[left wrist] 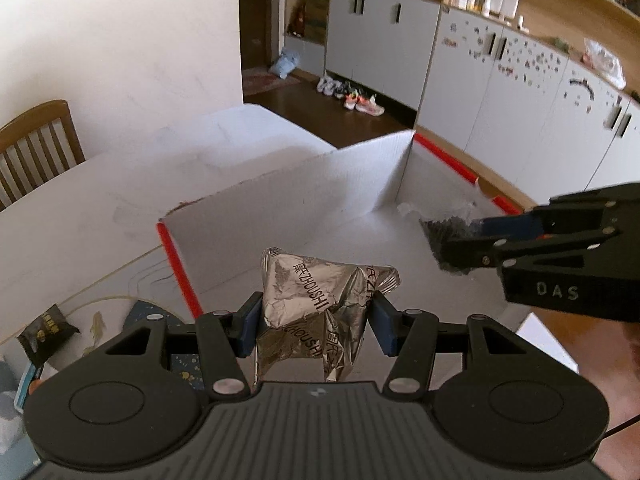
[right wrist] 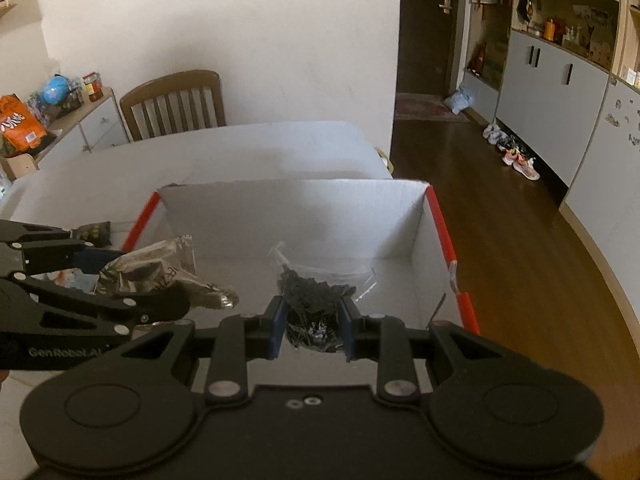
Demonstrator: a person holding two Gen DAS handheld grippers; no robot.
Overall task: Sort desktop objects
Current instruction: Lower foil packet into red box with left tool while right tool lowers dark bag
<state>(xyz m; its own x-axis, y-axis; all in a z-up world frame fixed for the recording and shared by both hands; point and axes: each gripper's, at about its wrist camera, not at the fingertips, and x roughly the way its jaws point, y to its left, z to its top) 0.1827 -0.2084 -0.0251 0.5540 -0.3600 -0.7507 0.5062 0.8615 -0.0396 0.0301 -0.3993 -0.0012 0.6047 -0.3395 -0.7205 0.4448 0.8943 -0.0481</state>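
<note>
While both grippers hover over the white box (right wrist: pixel 416 232), the left gripper (left wrist: pixel 316 320) pinches a foil packet (left wrist: pixel 320 300) and the right gripper (right wrist: pixel 312 328) a clear bag of black bits (right wrist: pixel 316 296); crowded so close, they could collide on release.

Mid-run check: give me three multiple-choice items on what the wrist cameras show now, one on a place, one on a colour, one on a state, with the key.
1. Where is the silver foil packet?
A. On the chair
B. Between the left gripper's pads, above the white cardboard box
C. On the floor

2. What colour is the tape on the box's edges?
A. Red
B. Green
C. Yellow

3. What is the right gripper doing?
A. Standing open and empty
B. Resting on the table
C. Shut on a clear bag of small black pieces

Key: 1 B, the pads press the foil on both sides over the box; 2 A, the strips are bright red; 3 C, the bag is pinched between its pads.
</note>
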